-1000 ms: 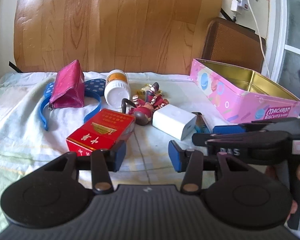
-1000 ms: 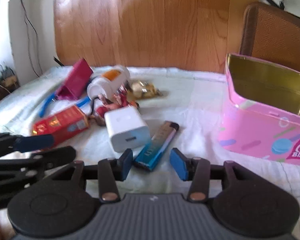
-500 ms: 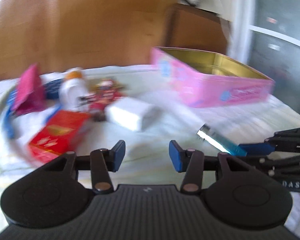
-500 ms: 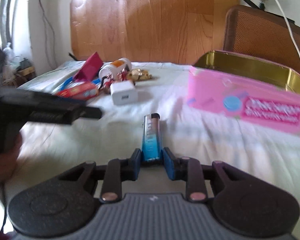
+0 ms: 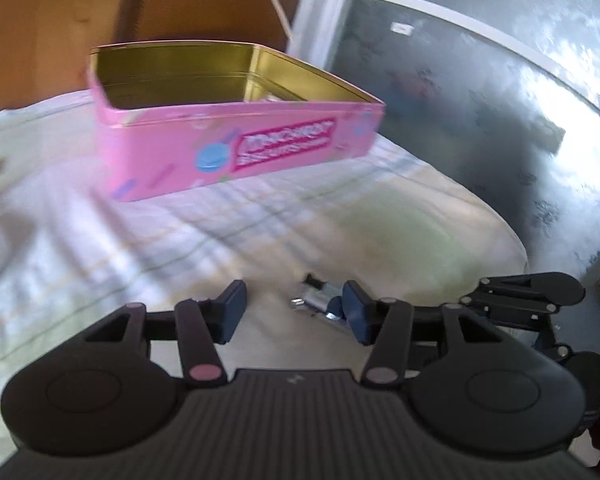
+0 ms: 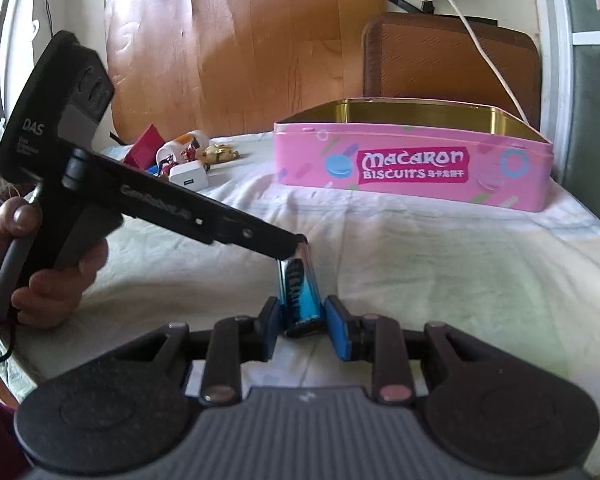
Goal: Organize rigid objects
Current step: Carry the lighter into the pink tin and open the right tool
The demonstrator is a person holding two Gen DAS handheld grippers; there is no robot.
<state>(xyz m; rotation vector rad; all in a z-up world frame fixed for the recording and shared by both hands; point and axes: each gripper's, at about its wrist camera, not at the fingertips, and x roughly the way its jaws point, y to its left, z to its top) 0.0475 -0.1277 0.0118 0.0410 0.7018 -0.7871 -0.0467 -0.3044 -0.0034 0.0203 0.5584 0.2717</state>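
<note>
The lighter (image 6: 300, 298) is slim and flat, with a blue body that goes from bright blue at the bottom to dark near the top, dark printed marks along its face and a silver metal head (image 5: 318, 300). It stands almost upright, a little tilted, above the white cloth (image 6: 440, 264), near the front edge of the bed. The right gripper (image 6: 301, 326) pinches its lower end between the two blue pads, one pad on each side.

The left gripper (image 5: 292, 312) comes in from the left with its fingertips at the top of the lighter. Its jaws have just been opening and stand apart. From its own camera, the metal head lies between the pads, close to the right pad; I cannot tell if that pad touches it. A hand (image 6: 40, 264) holds the black handle of this gripper.

Behind the lighter, well apart, stands the open pink biscuit tin (image 6: 412, 168), gold inside. Far at the back left lies a small heap of things, among them a white charger (image 6: 189, 176) and a red box (image 6: 144, 152).
</note>
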